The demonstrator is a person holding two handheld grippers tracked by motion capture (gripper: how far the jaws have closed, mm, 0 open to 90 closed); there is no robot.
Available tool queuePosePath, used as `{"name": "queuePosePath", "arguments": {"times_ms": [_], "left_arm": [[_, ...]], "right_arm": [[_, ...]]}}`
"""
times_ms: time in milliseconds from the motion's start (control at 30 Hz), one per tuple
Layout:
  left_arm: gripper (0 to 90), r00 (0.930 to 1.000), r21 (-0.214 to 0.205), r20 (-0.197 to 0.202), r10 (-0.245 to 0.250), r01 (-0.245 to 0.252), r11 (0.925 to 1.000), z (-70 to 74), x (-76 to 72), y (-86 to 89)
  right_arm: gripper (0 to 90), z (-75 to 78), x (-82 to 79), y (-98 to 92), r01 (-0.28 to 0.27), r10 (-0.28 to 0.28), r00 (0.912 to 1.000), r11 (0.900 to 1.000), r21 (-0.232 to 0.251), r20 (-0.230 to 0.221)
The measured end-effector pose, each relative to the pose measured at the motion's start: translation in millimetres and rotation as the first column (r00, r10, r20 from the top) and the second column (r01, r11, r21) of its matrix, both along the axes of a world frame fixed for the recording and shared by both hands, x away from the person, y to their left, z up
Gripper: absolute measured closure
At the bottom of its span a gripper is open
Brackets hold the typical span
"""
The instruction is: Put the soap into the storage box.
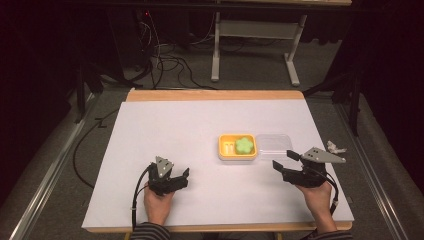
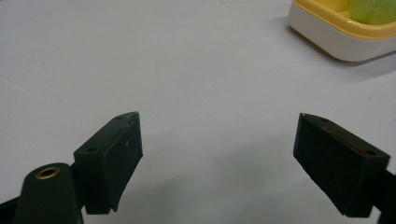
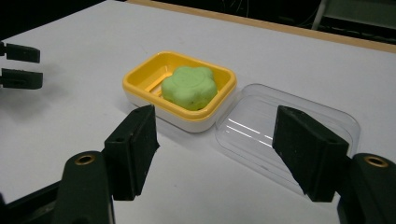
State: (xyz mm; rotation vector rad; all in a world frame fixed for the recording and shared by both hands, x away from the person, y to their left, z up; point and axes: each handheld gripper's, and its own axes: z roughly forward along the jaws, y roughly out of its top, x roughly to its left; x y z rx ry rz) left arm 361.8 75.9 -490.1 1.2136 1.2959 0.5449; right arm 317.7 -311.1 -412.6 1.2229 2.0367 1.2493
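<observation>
A yellow soap dish [image 1: 237, 147] was seen on the white desk [image 1: 200, 130], right of centre, with a green flower-shaped soap [image 1: 244, 145] resting in its right part. A clear plastic lid [image 1: 273, 144] lay flat on the desk, touching the dish's right edge.

The right gripper [image 1: 286, 161] was held low over the desk, near the lid's front right corner, its jaws spread wide and grasping nothing. In the right gripper view, the dish [image 3: 180, 91] and the soap [image 3: 189, 87] were seen ahead of the jaws and toward their left side, while the lid [image 3: 285, 126] lay just beyond and partly between them; the right jaw overlapped the lid's near edge in that view, though contact could not be judged. The left gripper's [image 3: 21, 65] two jaw tips were visible at the far left edge there.

The left gripper [image 1: 181, 176] was held over the desk's front left of centre, well apart from the dish, its jaws likewise released and empty. In the left gripper view, only bare desk lay between the jaws, and a corner of the dish [image 2: 341, 28] appeared at the upper right, with part of the soap [image 2: 373, 10] inside it.

Beyond the desk, cables [image 1: 165, 55] on the floor and a white frame's legs [image 1: 255, 45] were seen.
</observation>
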Motion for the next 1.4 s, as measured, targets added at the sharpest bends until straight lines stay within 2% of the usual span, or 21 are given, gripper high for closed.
{"name": "queuePosePath", "arguments": {"times_ms": [333, 800, 1400], "left_arm": [[16.1, 1.0, -0.001, 0.001, 0.0, 0.0, 1.0, 0.0, 0.0, -0.1], [16.1, 1.0, -0.002, 0.0, 0.0, 0.0, 1.0, 0.1, -0.1, -0.1], [16.1, 1.0, -0.002, 0.002, 0.0, 0.0, 1.0, 0.1, -0.1, 0.0]], "right_arm": [[31.6, -3.8, -1.0, 3.3, -0.013, 0.013, 0.9999, 0.9999, 0.001, 0.001], [31.6, -15.6, -0.8, 14.6, -0.038, 0.038, 0.9988, 0.9991, -0.016, -0.032], [31.6, -28.3, -0.6, 23.5, -0.047, 0.046, 0.9975, 0.9987, -0.021, -0.053]]}}
